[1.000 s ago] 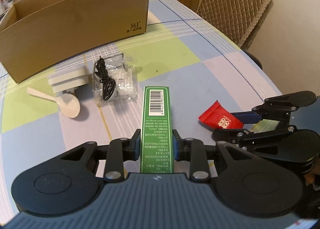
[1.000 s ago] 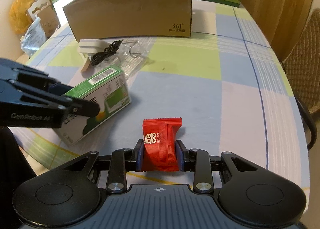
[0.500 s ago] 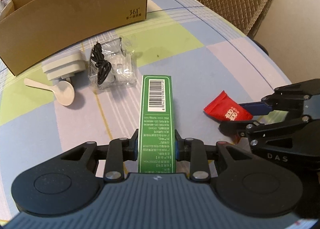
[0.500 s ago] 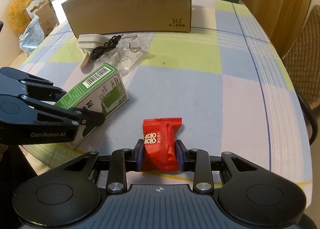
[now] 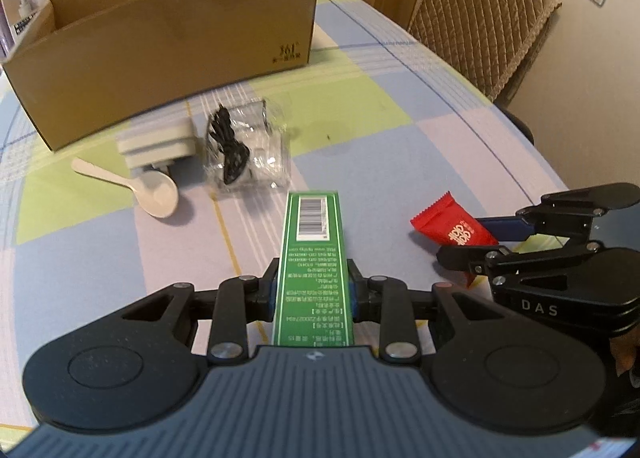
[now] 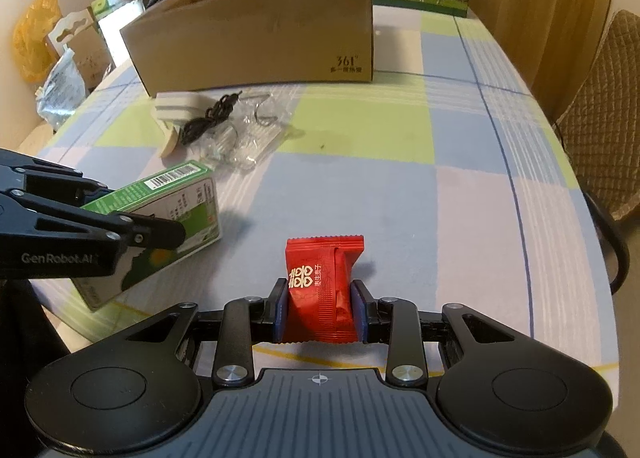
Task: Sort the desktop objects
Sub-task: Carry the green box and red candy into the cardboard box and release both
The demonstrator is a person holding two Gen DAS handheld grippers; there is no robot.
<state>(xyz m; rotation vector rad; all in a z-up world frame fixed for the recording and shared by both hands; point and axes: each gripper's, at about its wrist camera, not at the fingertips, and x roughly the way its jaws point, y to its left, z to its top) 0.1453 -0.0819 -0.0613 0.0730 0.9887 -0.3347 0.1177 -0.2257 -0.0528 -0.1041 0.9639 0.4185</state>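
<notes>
While left gripper (image 5: 313, 290) clamps green cardboard carton (image 5: 314, 254), right gripper (image 6: 320, 312) pinches red foil candy packet (image 6: 322, 286); brown cardboard box (image 6: 256, 34) awaits; spoon, charger, bagged cable unsorted.

A long green carton (image 5: 313, 258) with a barcode is being gripped, lifted above the table's (image 6: 460, 186) near edge. A red foil candy packet (image 6: 320, 290) is being pinched alongside it. A white spoon (image 5: 154, 192), pale adapter (image 5: 156, 142), and bagged black cable (image 5: 232, 154) are lying before the open cardboard box (image 5: 168, 42).
</notes>
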